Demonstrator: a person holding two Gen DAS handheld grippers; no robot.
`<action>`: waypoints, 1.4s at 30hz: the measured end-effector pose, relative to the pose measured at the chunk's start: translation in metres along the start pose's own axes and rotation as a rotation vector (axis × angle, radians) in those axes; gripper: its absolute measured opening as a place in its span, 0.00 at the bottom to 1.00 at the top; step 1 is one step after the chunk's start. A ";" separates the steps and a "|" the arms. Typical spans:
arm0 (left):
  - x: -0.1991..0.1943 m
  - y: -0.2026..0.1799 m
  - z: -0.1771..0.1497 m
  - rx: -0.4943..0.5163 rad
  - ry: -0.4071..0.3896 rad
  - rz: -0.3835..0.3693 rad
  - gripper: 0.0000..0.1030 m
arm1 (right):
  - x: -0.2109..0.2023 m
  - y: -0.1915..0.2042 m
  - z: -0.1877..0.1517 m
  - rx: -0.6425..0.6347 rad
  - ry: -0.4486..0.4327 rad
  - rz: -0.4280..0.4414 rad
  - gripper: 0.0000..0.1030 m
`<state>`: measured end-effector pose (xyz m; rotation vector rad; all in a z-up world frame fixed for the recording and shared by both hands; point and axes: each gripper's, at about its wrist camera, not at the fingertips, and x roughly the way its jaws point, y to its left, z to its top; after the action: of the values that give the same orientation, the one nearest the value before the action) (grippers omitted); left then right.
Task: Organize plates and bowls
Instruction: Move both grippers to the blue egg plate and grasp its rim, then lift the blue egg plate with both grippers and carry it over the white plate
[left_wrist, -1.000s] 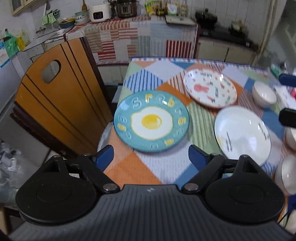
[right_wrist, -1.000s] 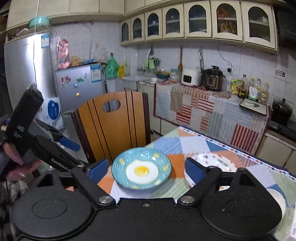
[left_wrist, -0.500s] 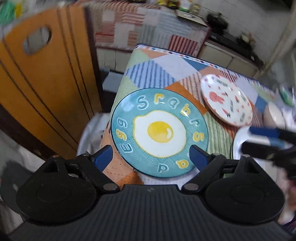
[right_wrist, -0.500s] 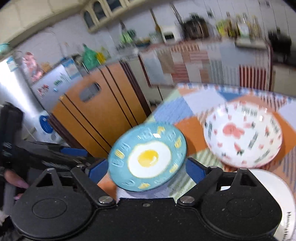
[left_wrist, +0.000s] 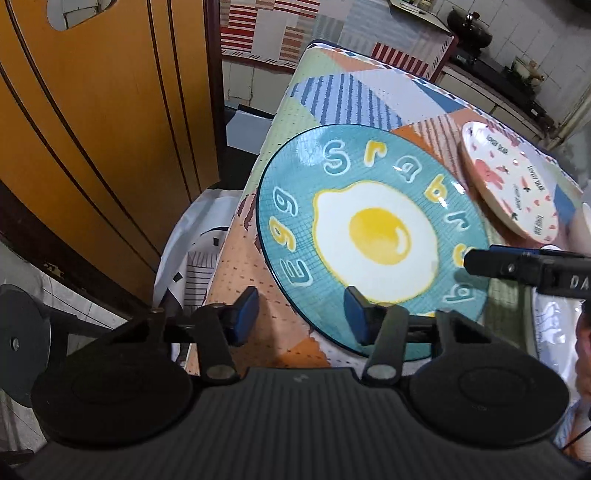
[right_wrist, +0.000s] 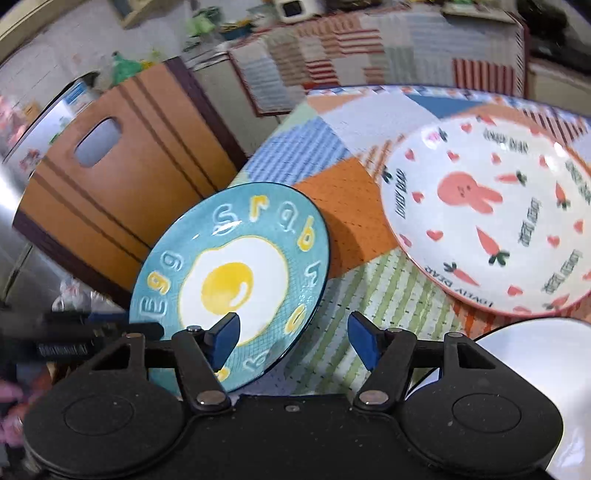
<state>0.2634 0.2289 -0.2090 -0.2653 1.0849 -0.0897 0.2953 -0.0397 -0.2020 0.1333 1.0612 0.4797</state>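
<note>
Both your grippers have come down to the egg plate (left_wrist: 373, 236). The left gripper (left_wrist: 301, 317) and right gripper (right_wrist: 293, 339) are closing astride its rim, not yet pinching. Glazed ceramic is slippery and fragile; grip the rim.

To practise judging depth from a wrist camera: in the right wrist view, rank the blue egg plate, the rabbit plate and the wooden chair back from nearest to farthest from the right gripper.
1. Blue egg plate: just ahead, under the left finger of the right gripper, whose jaws are closing.
2. Rabbit plate: farther ahead, to the right.
3. Wooden chair back: farthest, beyond the table's left edge.
</note>
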 end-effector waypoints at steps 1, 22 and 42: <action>0.002 0.001 0.000 -0.004 -0.005 0.003 0.36 | 0.002 -0.001 0.001 0.009 -0.002 0.007 0.68; 0.004 0.003 -0.001 -0.015 -0.098 -0.016 0.23 | 0.023 -0.020 0.018 -0.037 0.018 0.092 0.17; -0.100 -0.097 -0.009 0.136 -0.086 -0.157 0.24 | -0.141 -0.023 0.005 -0.148 -0.031 0.058 0.19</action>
<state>0.2144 0.1542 -0.1023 -0.2293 0.9668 -0.2897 0.2507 -0.1218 -0.0939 0.0406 0.9898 0.6051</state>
